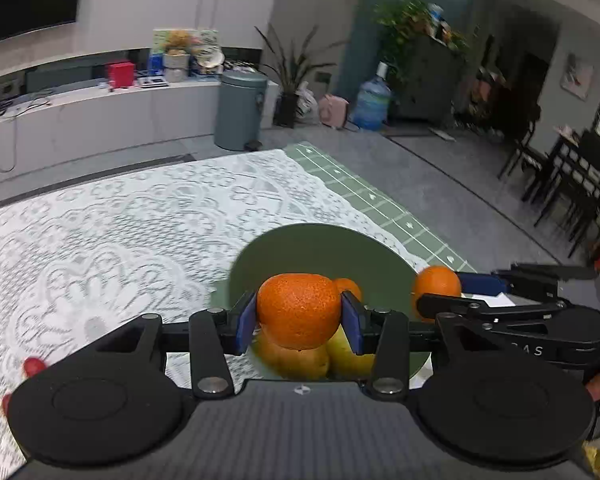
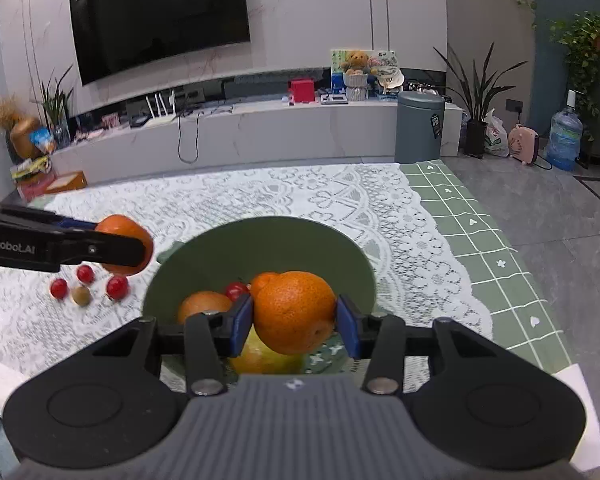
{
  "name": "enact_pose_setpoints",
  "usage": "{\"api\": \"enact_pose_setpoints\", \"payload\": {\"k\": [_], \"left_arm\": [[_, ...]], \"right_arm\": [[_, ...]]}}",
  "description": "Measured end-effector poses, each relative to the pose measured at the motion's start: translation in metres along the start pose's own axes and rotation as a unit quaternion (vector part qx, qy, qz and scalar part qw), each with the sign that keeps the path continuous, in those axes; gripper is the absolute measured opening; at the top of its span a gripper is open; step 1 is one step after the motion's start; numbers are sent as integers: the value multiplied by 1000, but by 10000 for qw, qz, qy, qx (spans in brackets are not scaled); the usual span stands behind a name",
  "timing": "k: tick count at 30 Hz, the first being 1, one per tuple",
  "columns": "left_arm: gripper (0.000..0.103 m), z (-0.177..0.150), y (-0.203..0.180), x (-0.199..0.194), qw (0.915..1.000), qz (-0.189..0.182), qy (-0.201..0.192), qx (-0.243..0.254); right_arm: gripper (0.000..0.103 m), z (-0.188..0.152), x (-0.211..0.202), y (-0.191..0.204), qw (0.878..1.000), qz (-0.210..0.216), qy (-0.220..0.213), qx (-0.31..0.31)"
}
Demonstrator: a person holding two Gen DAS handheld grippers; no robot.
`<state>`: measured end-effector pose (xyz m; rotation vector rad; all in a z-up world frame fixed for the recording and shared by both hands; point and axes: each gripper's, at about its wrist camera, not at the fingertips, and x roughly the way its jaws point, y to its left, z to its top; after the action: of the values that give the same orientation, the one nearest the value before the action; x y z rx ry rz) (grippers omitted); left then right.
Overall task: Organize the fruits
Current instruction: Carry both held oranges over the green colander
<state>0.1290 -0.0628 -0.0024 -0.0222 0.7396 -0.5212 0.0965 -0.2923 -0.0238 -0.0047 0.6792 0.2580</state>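
Left tongs point(image 1: 299, 312) clamped on an orange point(image 1: 299, 309), blue pads point(image 1: 246, 322) pressed against both its sides, held above the near part of a green bowl point(image 1: 320, 248). Right tongs point(image 2: 294, 316) likewise clamped on a second orange point(image 2: 294, 312), blue pads point(image 2: 242, 322) touching both sides, held over the same green bowl point(image 2: 260, 236). Seen from the left wrist camera: right tongs point(image 1: 440, 292) at the bowl's right edge with the second orange point(image 1: 436, 282) between the fingers. Seen from the right wrist camera: left tongs point(image 2: 128, 246) just left of the bowl's rim with the first orange point(image 2: 120, 226) gripped.

Inside the bowl: a third orange point(image 2: 202, 304) at the left, a small red fruit point(image 2: 236, 290) beside it, and yellow-green pears point(image 1: 296, 360) at the bottom, partly hidden under the held oranges.

On the desk point(image 2: 228, 196), covered with a white lace cloth point(image 1: 120, 220) over a green checked cloth point(image 2: 472, 216), left of the bowl: 3 small red fruits point(image 2: 85, 273) and 1 small brownish fruit point(image 2: 81, 295), close together, apart from the bowl.

In the background: a grey bin point(image 2: 419, 126), a dark screen point(image 2: 160, 16) on the wall, a blue water jug point(image 2: 565, 138)
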Motion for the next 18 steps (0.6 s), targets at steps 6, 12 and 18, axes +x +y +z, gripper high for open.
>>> {"api": "enact_pose_setpoints", "payload": {"k": [6,12,18], "left_arm": [[50,6,-14,32,9991,-165,325,237],[50,12,-13,60,9978,-185,629,106],[50,19,-11,76,9969,6,784,71]], "right_arm": [[43,10,25,-12,9975,13,470,-522],[43,16,51,-15,9913,98,842,-1006],[43,23,69,-4,9817,134,1071,-1572]]}}
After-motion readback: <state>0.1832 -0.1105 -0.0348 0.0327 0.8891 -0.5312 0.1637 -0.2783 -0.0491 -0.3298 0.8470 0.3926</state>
